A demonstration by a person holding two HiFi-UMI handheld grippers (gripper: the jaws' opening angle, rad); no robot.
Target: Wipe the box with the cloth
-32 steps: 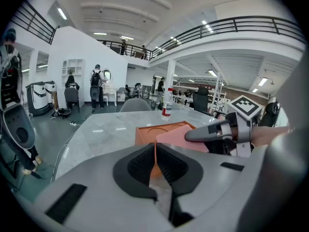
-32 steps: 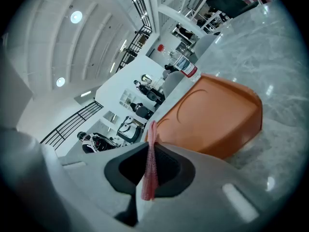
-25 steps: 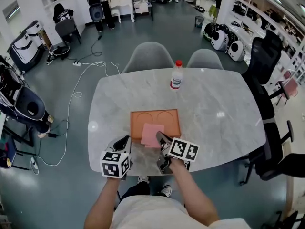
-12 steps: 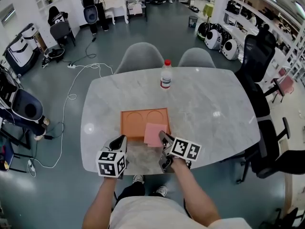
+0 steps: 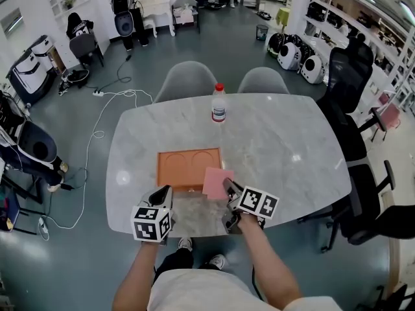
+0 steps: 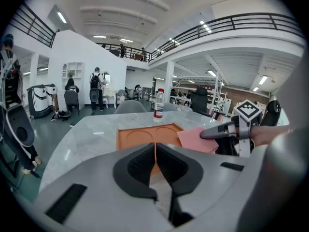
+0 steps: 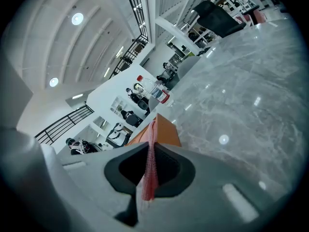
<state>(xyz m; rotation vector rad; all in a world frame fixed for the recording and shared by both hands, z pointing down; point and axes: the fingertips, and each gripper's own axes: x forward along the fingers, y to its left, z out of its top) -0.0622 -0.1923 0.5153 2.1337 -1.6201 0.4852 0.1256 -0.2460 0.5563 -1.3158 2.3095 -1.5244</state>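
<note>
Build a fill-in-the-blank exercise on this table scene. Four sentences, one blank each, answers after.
1. The right gripper is shut on the pink ____.
2. The left gripper has its jaws together and holds ____.
3. The orange box has ____ round recesses in it.
4. The bottle at the table's far edge has a ____ cap.

Missing words: cloth; nothing; two; red.

head view looks steeply down on the table [image 5: 285,135]; both gripper views skim it low, sharing the box [image 5: 188,167].
</note>
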